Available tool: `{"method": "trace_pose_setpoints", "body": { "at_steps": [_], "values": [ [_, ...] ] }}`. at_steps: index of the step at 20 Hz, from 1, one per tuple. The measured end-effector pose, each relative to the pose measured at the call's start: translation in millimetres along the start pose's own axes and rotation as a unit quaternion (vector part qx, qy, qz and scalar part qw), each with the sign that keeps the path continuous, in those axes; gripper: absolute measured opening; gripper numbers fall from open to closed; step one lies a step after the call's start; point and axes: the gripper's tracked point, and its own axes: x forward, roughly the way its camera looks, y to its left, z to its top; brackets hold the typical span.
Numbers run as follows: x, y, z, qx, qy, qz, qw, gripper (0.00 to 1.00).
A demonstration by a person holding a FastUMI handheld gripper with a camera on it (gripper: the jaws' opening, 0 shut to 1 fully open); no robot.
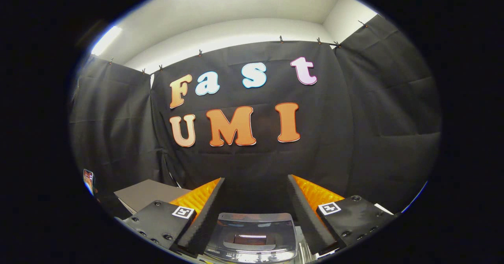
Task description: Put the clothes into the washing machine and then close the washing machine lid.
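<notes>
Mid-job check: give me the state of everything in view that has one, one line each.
gripper: open, fingers spread wide, nothing between them.
washing machine: seen between the fingers, below them.
washing machine lid: appears down, glossy top facing up; cannot tell if fully latched.
grey board: lying flat, off to the left of the fingers.

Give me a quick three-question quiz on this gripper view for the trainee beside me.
1. True or false: the gripper has its fingers spread apart with nothing between them.
2. The washing machine sits: A) below, between the fingers; B) far off to one side; C) behind the grey board.
3. Is the washing machine's lid up or down?

Key: 1 true; 2 A; 3 down, lying flat.
</notes>
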Motion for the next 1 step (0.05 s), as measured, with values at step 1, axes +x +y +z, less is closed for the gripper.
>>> {"method": "trace_pose_setpoints", "body": {
  "at_steps": [1],
  "values": [
    [-1.2,-0.1,0.7,0.003,0.001,0.000,1.000,0.98]
  ]
}}
